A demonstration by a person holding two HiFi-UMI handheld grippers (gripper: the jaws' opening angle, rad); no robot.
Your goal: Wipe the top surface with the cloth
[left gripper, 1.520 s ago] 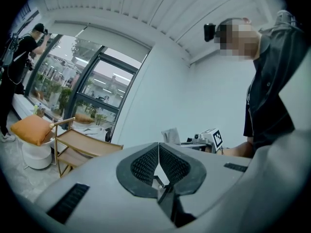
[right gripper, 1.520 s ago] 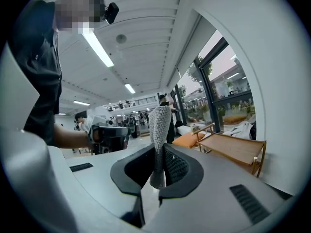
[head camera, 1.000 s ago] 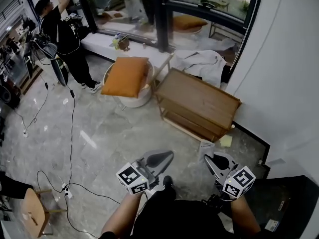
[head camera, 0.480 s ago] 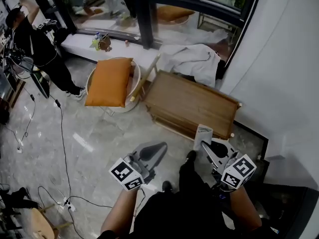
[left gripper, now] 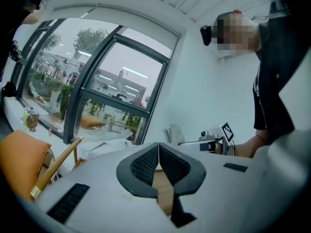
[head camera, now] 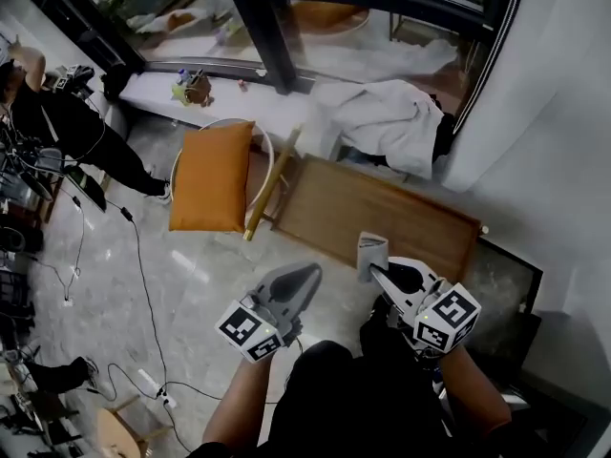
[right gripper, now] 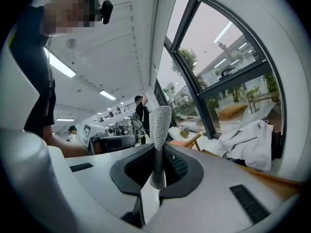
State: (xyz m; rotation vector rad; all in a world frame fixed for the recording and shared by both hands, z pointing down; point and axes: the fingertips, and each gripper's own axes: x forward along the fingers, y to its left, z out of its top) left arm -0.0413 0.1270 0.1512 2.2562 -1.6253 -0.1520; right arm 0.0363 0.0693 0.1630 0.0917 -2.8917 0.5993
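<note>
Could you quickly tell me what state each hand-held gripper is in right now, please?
Left hand-held gripper: closed, holding nothing.
Right hand-held gripper: closed on the cloth.

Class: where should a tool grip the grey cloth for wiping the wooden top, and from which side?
Likely best at one end, end-on, as the right tool does now: the cloth is a narrow folded strip, so its free length juts past the jaw tips to meet the wooden top.

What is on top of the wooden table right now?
Nothing shows on the table; its top looks bare. The cloth in the right claw hides a bit of its near edge from view.
</note>
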